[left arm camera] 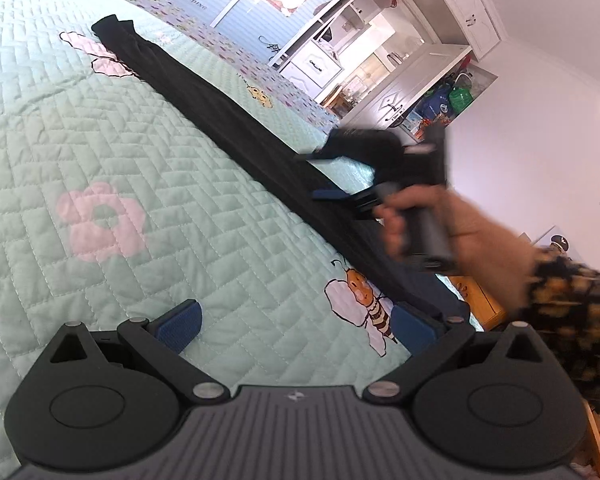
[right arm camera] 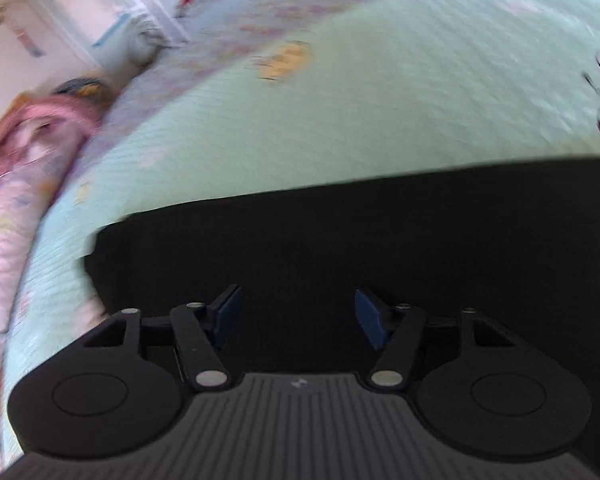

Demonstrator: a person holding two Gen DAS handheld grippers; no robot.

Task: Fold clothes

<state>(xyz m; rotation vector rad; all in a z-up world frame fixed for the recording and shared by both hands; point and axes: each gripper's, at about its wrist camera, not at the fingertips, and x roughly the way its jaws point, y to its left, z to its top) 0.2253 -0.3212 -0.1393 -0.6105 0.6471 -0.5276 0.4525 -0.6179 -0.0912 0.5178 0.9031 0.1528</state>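
Black trousers (left arm camera: 236,120) lie folded long on the mint quilted bedspread (left arm camera: 100,152), near the bed's edge. I see my left hand-held gripper (left arm camera: 296,326) w/ jaws wide apart, nothing in them, over the bee pic (left arm camera: 364,304). My right hand-held gripper (right arm camera: 296,316) is about half open & holds nothing, right over the black cloth. Right view is blurry.

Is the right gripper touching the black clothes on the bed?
Cannot tell. In the left wrist view the right gripper is blurred over the black garment. In the right wrist view its fingers stand apart with only dark cloth behind them.
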